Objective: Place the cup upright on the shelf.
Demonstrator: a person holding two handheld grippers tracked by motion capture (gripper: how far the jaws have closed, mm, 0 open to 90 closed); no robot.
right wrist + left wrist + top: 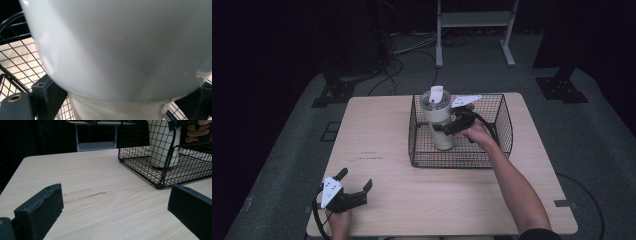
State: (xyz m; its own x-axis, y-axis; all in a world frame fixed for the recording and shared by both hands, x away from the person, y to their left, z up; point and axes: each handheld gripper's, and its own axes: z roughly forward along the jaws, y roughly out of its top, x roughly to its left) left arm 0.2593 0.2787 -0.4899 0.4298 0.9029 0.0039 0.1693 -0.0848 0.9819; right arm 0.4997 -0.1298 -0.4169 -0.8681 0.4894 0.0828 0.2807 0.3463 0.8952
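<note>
the table [382, 150] is the biggest thing here, light wood, and on its far half sits the basket [502, 107], black wire with high walls. inside the basket, toward its left wall, the tumbler [437, 120] stands upright, cream colour, with a lid and a raised flap on top.

my right gripper [451, 126] is inside the basket and its jaws sit on both sides of the tumbler, at the middle of its body. in the right gripper view the tumbler [120, 50] is very close and the jaws stand at each side of its narrower lower part, so i judge i am clamped on it, but how firm i cannot tell.

the risk i see: the body is smooth and wider on top, so it may slip or tilt in the jaws. if i lift, the bottom can catch the wire wall, and the basket is light and may move with it.

my left gripper [354, 185] rests near the front left corner, jaws wide apart, holding nothing, well apart from the basket.
</note>
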